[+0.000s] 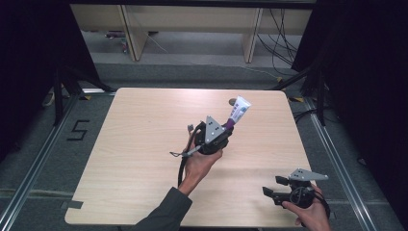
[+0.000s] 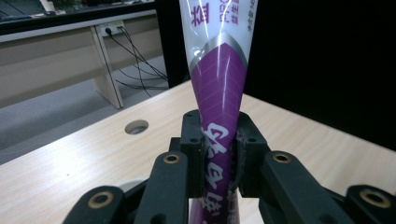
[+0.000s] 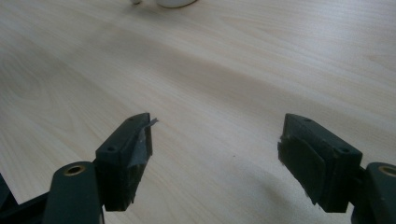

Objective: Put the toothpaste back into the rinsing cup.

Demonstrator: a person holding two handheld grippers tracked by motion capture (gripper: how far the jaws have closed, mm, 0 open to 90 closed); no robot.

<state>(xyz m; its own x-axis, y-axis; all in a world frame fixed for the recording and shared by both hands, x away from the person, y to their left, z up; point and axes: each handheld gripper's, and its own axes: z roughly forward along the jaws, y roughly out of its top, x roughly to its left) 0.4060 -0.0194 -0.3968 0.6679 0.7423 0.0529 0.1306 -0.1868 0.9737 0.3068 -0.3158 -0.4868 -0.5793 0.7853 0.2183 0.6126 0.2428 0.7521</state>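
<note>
Left gripper (image 2: 219, 154): 2 jaws clamped on purple-and-white tube (image 2: 218, 84), held raised over the table (image 1: 144, 144) middle, tube angled toward the far right corner. Right gripper (image 3: 215, 158): jaws apart, nothing between, near the table's near right corner.

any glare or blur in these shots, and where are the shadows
Left gripper view: a bright glare streak runs down the tube, and the fingers look soft, being so near the lens. Right gripper view: the open right gripper casts soft shadows on the table, whose far edge blurs. High view: sharp enough, with dark surrounds and a faint shadow under the left gripper.
</note>
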